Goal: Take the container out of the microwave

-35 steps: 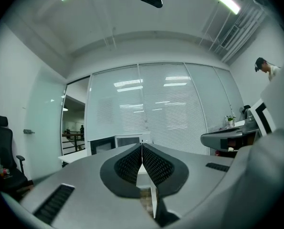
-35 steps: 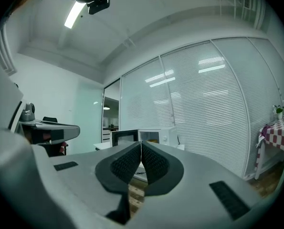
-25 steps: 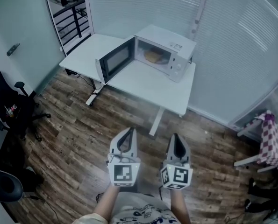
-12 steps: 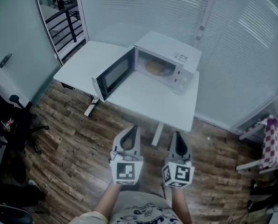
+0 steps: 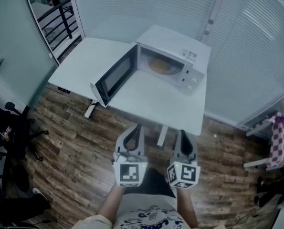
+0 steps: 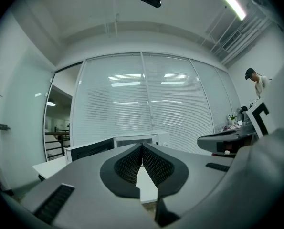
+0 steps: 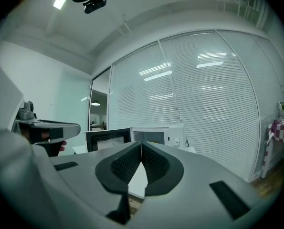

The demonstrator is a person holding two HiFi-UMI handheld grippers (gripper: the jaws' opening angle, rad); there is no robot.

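Your left gripper (image 5: 136, 128) and right gripper (image 5: 182, 133) sit side by side, pointing level over the wooden floor (image 5: 70, 142) towards the white worktop (image 5: 151, 99) ahead of you. In each gripper view the two jaws press together along their whole length with nothing between them, so both grippers are closed and empty.

The white microwave (image 5: 180, 56) stands on the far right part of the worktop, close to the window blinds (image 5: 256, 42). Its door (image 5: 114, 78) is swung wide open to the left, with the dark glass panel facing you at an angle. The container (image 5: 160, 65) is inside the microwave's cavity and shows as a yellowish shape behind the open front. It is too small here for you to tell its form or whether it has a lid.

Both grippers are on your side of the worktop's near edge, well apart from the microwave and the container. A black office chair (image 5: 10, 120) stands at the left, and a checked cloth (image 5: 281, 140) shows at the far right.
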